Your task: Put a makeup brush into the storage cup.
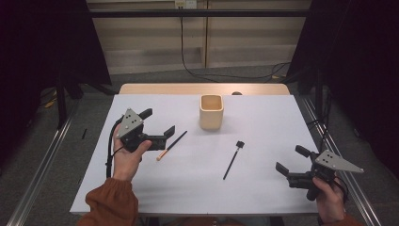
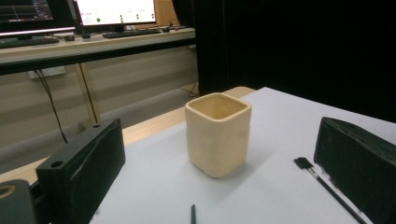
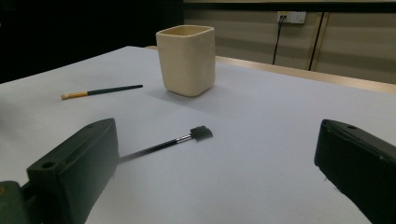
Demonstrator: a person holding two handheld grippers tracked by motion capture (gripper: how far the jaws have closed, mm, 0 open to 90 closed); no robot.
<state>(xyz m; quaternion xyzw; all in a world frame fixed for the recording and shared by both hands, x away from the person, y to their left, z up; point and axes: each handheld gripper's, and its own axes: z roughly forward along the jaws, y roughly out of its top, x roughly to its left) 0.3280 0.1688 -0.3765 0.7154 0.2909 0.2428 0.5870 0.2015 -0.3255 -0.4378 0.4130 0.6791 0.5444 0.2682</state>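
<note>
Two grippers, two brushes and one cup are on or over the white-covered table (image 1: 263, 188).

At the left of the high view, the left gripper (image 1: 158, 124) is held above the table in the person's left hand (image 1: 126, 157); its jaws stand apart with nothing between them. Its lower jaw is just beside the first brush, a dark-handled one with an orange tip (image 1: 171, 145), which lies flat on the sheet, tip towards the person. From this gripper's own view, only a short dark end of that brush pokes in at the bottom edge, the rest cut off.

In the middle, towards the far side, stands the single cream square cup (image 1: 211, 112), upright and apart from both brushes. Its inside is hard to make out.

To its right and nearer the person lies the second brush, a thin black one with a small square head (image 1: 233, 159), flat on the sheet with the head pointing away. The right gripper's near jaw hides the end of its handle in that gripper's view.

At the far right, the right gripper (image 1: 291, 159) is held low over the table's corner, jaws wide apart and empty, well apart from the black brush.
</note>
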